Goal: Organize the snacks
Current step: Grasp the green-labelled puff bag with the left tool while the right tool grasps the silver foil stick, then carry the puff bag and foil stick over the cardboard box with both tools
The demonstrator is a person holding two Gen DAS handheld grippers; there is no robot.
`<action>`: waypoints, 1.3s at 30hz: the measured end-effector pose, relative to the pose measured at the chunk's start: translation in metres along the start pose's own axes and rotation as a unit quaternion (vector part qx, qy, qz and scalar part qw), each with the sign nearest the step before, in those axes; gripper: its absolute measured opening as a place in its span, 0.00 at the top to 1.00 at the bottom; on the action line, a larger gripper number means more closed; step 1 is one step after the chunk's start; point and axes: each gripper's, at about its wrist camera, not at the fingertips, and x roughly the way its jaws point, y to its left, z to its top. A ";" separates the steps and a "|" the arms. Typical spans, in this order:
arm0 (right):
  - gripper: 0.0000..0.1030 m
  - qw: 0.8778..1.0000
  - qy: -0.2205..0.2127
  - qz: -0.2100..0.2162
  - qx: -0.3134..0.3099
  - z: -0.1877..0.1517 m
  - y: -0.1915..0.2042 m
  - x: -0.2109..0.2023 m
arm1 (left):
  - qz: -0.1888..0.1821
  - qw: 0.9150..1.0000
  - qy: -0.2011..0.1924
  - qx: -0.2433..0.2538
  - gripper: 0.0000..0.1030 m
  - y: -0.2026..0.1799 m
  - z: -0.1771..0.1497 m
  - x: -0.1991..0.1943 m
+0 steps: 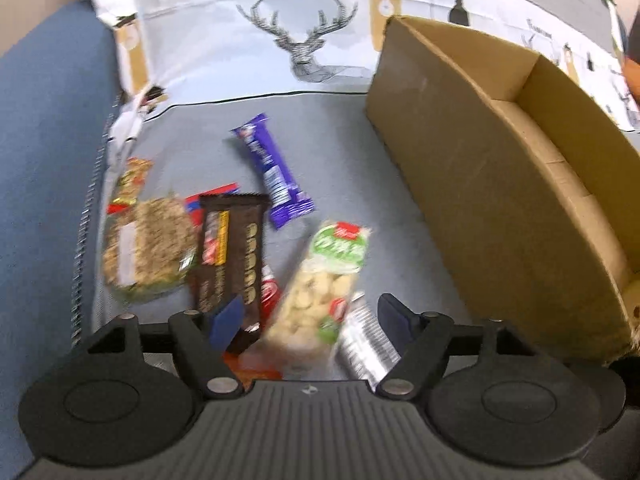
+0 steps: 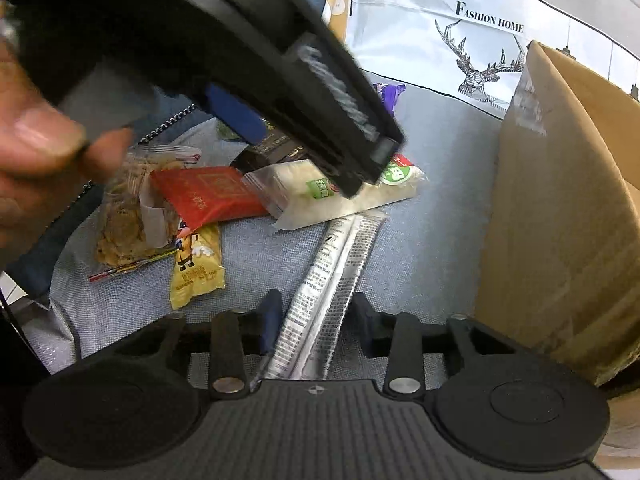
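Snacks lie on a grey cloth. In the left wrist view my left gripper is open above a clear green-labelled pack of pale pieces, with a dark brown bar, a purple bar, a granola bag and a silver stick pack around it. In the right wrist view my right gripper is open around the silver stick pack, jaws apart on each side of it. The left gripper's body hangs over the green-labelled pack. A red packet and a yellow packet lie left.
An open cardboard box stands on the right, its near wall tall; it also shows in the right wrist view. A deer-print cloth hangs behind. A blue surface borders the left. A hand holds the left gripper.
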 end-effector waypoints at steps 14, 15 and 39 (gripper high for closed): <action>0.75 1.000 0.005 -0.013 0.012 -0.001 -0.004 -0.003 | -0.015 0.998 0.040 -0.038 0.62 0.008 0.011 0.028; 0.76 1.000 0.003 -0.014 0.009 -0.001 -0.003 -0.004 | -0.016 0.999 0.033 -0.041 0.62 0.010 0.012 0.024; 0.83 0.976 -0.204 -0.018 0.068 0.057 -0.071 -0.169 | -0.013 0.952 -0.241 -0.188 0.62 -0.008 -0.007 -0.148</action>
